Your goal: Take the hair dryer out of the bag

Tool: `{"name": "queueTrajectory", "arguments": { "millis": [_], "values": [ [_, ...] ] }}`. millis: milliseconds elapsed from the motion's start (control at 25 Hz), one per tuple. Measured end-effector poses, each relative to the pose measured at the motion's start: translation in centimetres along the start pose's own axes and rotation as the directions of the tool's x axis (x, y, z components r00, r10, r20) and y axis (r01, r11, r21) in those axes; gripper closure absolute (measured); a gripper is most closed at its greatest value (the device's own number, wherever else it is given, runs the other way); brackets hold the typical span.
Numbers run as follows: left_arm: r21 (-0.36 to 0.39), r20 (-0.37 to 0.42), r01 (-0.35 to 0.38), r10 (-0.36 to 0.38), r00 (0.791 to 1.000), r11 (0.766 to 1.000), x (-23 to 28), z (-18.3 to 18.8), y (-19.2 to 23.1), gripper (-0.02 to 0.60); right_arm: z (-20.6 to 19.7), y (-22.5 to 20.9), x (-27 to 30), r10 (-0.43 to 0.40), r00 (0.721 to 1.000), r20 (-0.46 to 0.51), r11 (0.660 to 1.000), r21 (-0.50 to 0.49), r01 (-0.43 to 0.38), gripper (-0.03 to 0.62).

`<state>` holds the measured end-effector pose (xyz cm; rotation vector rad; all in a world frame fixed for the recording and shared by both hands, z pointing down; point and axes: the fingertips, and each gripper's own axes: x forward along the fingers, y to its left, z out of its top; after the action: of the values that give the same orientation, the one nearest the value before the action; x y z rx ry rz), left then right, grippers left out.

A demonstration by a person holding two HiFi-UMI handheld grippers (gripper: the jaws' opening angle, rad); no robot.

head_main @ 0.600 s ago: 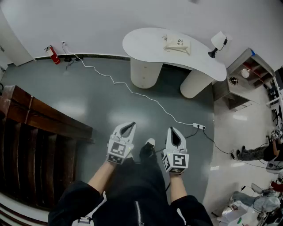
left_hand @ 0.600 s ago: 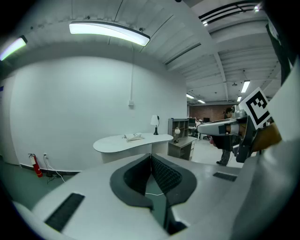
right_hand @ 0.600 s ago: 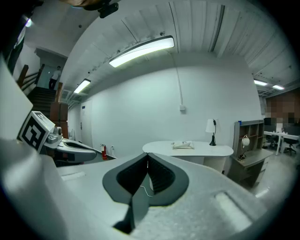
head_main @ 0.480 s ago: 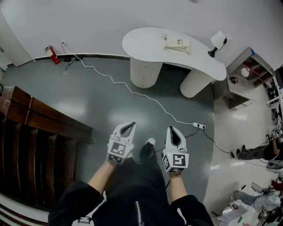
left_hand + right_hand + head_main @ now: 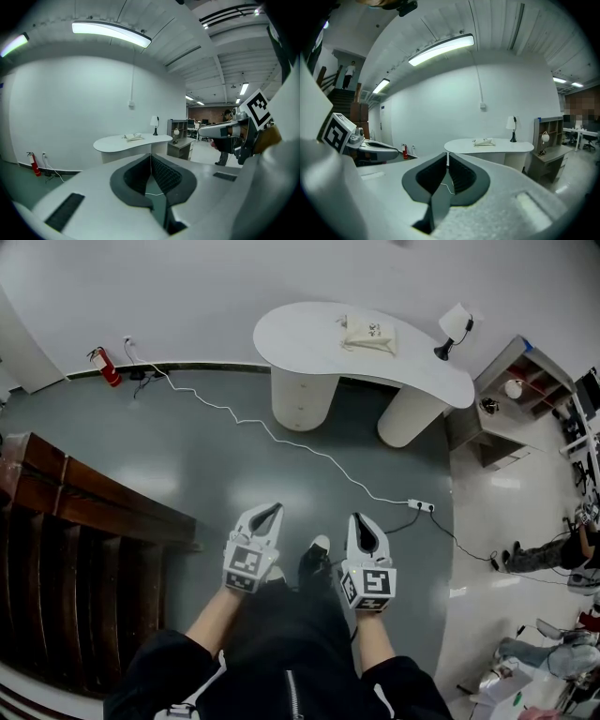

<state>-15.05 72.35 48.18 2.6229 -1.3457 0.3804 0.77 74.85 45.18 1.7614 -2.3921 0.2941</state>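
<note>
Bag (image 5: 368,334), cream cloth with dark print, lies flat on the white bench (image 5: 300,334), well ahead of both your grippers and apart from them. Its long side runs along the bench top, across your line of sight. Which end is the mouth can't be told at this range. Hair dryer itself doesn't show in any view.

Left gripper (image 5: 270,511): jaws together, nothing between them. It points forward and slightly down over the grey floor (image 5: 187,456). In the left gripper view the bag (image 5: 134,137) sits far beyond the closed tips (image 5: 150,157), a little left of their line.

Right gripper (image 5: 362,518): jaws together too, empty, and held level with the left one, just beside it. In the right gripper view the bag (image 5: 484,141) lies far beyond the tips (image 5: 447,157), off to their right.

Other notes:
- Lamp (image 5: 455,326), white shade on a dark stand, is at the bench's end, to the right of the bag as you face it.
- White cable (image 5: 309,451) runs across the floor between the grippers and the bench, ending at a power strip (image 5: 420,507) near and right of your right gripper.
- Shelf unit (image 5: 520,390) stands beyond the bench's right end.
- Fire extinguisher (image 5: 101,365) stands by the wall, far ahead and left of your left gripper.
</note>
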Motion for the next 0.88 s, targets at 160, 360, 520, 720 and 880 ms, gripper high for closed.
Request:
{"name": "queueTrajectory", "arguments": {
  "millis": [160,360,520,720,880],
  "values": [
    [-0.005,-0.007,0.010,-0.010,1.000,1.000,-0.2,-0.5,0.1,0.569,-0.6,0.3,-0.2,-0.009,1.000,-0.009,1.000,0.012,0.009,0.582],
    [0.004,0.001,0.014,-0.014,1.000,1.000,-0.1,-0.3,0.6,0.569,0.0,0.5,0.1,-0.016,1.000,0.005,1.000,0.012,0.016,0.582],
    [-0.005,0.016,0.008,-0.008,1.000,1.000,-0.4,-0.2,1.7,0.569,0.4,1.0,0.9,-0.022,1.000,0.000,1.000,0.002,0.022,0.586],
    [-0.027,0.009,0.008,-0.007,1.000,1.000,0.1,-0.6,2.1,0.569,0.3,0.9,1.4,-0.019,1.000,-0.016,1.000,0.005,0.019,0.588],
    [-0.033,-0.010,0.038,-0.038,0.999,0.999,0.4,-0.8,1.5,0.569,0.2,0.8,1.6,-0.022,0.999,-0.029,1.000,-0.002,0.022,0.589]
  ]
}}
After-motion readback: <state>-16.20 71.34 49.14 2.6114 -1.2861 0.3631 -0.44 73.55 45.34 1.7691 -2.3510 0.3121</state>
